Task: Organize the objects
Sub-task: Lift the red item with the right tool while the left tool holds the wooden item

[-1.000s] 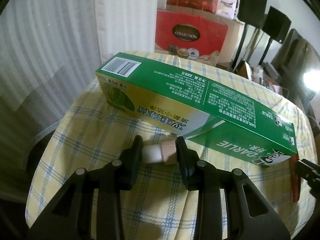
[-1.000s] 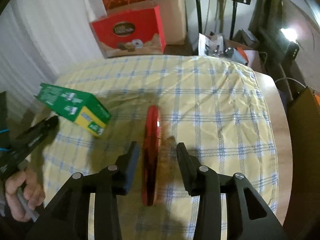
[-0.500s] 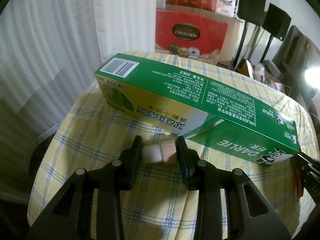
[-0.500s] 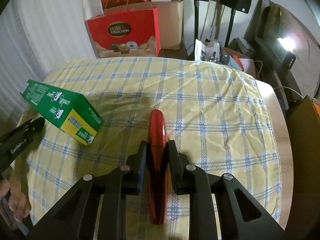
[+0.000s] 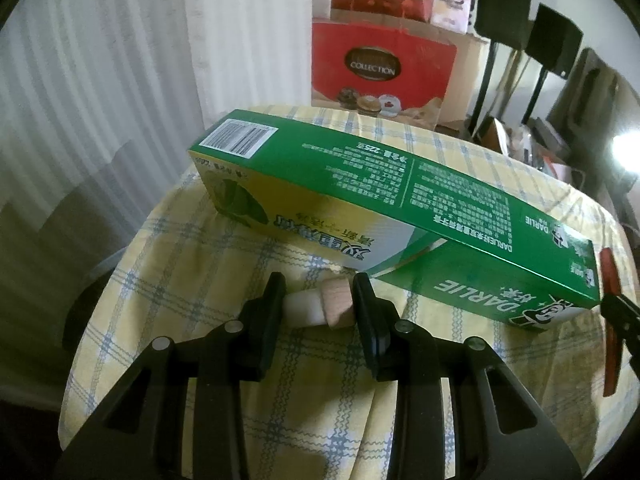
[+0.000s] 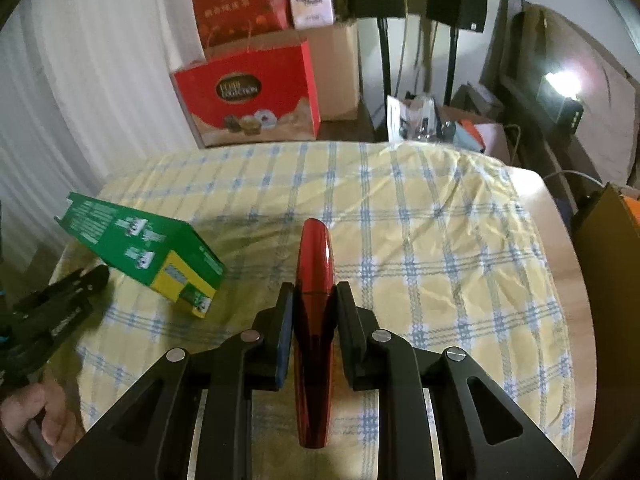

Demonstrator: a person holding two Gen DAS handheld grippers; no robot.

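Note:
My left gripper [image 5: 318,286] is shut on a small white piece with a wooden cap [image 5: 304,314], low over the yellow checked tablecloth [image 5: 192,280]. Just beyond its tips a long green toothpaste box [image 5: 400,184] lies slanted across the cloth. In the right wrist view my right gripper [image 6: 315,294] is shut on a slender glossy red object [image 6: 314,248] that sticks out past the pads, held off the cloth. There the green box [image 6: 140,248] is at the left, with the left gripper [image 6: 86,280] beside it and a person's hand [image 6: 36,420] below.
A red gift bag [image 6: 248,96] and cardboard boxes stand behind the table's far edge. Black speaker stands [image 6: 384,40] and clutter fill the back right. Bare wooden tabletop [image 6: 560,232] shows at the right edge. A white curtain [image 5: 100,80] hangs at the left.
The right gripper has shut on the red object, which lay on the cloth between its open fingers, and raised it. The left gripper and box have not moved.

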